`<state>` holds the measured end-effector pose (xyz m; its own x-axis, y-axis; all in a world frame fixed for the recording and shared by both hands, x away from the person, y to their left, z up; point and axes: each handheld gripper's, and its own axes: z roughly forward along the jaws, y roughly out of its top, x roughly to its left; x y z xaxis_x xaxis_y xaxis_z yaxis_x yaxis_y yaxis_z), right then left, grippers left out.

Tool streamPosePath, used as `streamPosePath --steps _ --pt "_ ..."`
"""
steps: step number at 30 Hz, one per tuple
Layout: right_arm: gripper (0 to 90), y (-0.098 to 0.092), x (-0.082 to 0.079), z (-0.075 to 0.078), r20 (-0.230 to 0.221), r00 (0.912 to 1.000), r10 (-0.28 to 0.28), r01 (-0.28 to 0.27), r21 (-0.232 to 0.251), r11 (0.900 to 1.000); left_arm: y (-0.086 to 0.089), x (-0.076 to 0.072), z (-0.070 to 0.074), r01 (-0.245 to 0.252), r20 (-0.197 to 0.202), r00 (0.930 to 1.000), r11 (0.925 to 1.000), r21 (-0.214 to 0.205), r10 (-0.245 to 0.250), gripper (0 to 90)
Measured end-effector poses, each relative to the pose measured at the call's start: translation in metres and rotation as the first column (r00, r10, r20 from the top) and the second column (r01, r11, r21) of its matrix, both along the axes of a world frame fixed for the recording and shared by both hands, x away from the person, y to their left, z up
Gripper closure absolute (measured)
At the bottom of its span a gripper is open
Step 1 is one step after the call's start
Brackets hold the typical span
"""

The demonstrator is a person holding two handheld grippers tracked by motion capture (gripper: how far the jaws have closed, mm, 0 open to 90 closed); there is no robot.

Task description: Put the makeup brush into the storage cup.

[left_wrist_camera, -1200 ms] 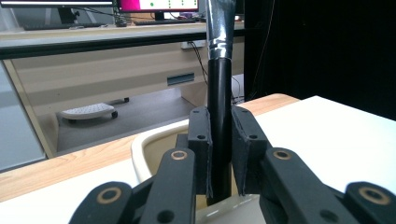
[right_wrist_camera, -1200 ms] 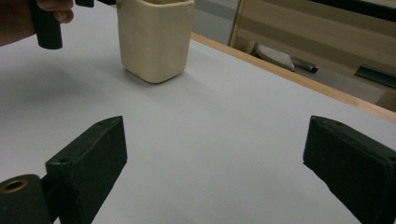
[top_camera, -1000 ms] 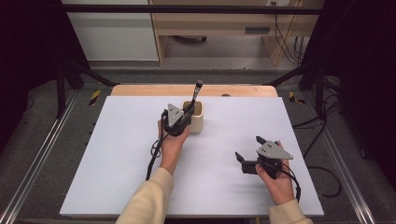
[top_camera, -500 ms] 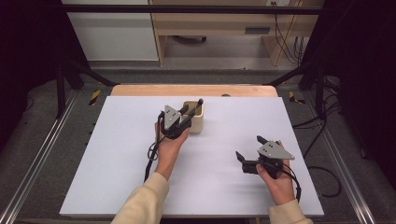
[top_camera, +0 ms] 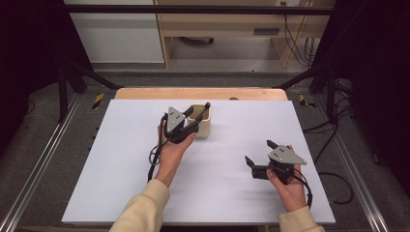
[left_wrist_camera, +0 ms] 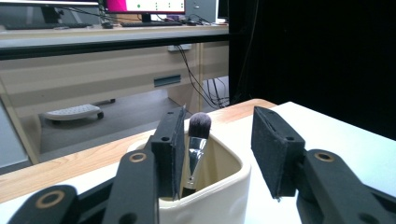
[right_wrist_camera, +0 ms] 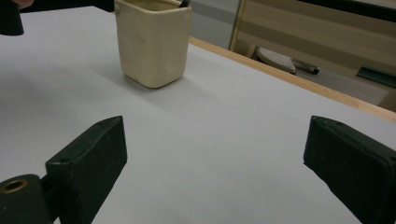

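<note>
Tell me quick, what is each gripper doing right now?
Left gripper: jaws just opening, brush standing free in the cup.
Right gripper: open, holding nothing.

We see a white desk (top_camera: pixel 121 183) with a wooden far edge; a cream cup (top_camera: pixel 201 124) stands far, left of centre.

Even overhead light keeps the white table (top_camera: pixel 217 193) bright; its surroundings from nine to three o'clock fall dark. The cup (right_wrist_camera: pixel 152 42) casts a soft shadow toward seven o'clock; near jaws blur slightly
</note>
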<state>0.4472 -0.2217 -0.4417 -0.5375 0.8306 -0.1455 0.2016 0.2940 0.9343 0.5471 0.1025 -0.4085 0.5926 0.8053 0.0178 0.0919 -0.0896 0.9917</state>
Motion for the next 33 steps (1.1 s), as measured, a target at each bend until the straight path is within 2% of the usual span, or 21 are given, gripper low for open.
streamPosePath --steps 6,8,11,15,20,25,33 --pt "6.0 -0.003 -0.001 0.001 -0.002 1.0 -0.009 0.009 0.01 0.9999 -0.001 -0.002 0.005 0.022 -0.019 0.9996 0.9997 0.003 -0.022 42.5" --pt "5.8 -0.003 -0.001 0.001 -0.003 0.9999 -0.012 0.012 0.019 0.9998 0.0 -0.004 0.007 0.029 -0.041 0.9987 0.9995 -0.014 -0.029 36.6" --pt "5.7 -0.003 -0.001 0.002 -0.003 0.9999 -0.012 0.012 0.029 0.9995 0.001 -0.007 0.009 0.034 -0.059 0.9977 0.9993 -0.016 -0.035 29.3" --pt "5.4 -0.003 -0.002 0.002 0.003 0.9999 -0.015 0.014 0.033 0.9994 0.005 -0.011 0.013 0.044 -0.092 0.9947 0.9987 -0.026 -0.047 13.4" --pt "5.1 -0.004 -0.001 0.002 0.004 0.9998 -0.018 0.018 0.029 0.9994 0.009 -0.011 0.019 0.063 -0.106 0.9922 0.9974 -0.034 -0.066 6.8" --pt "5.1 -0.005 -0.002 0.002 0.002 0.9998 -0.021 0.021 0.03 0.9993 0.01 -0.011 0.024 0.079 -0.096 0.992 0.9962 -0.036 -0.082 5.2" --pt "5.1 -0.005 -0.002 0.002 0.008 0.9997 -0.023 0.023 0.035 0.9991 0.009 -0.017 0.027 0.141 -0.089 0.9861 0.99 -0.01 -0.141 2.7"
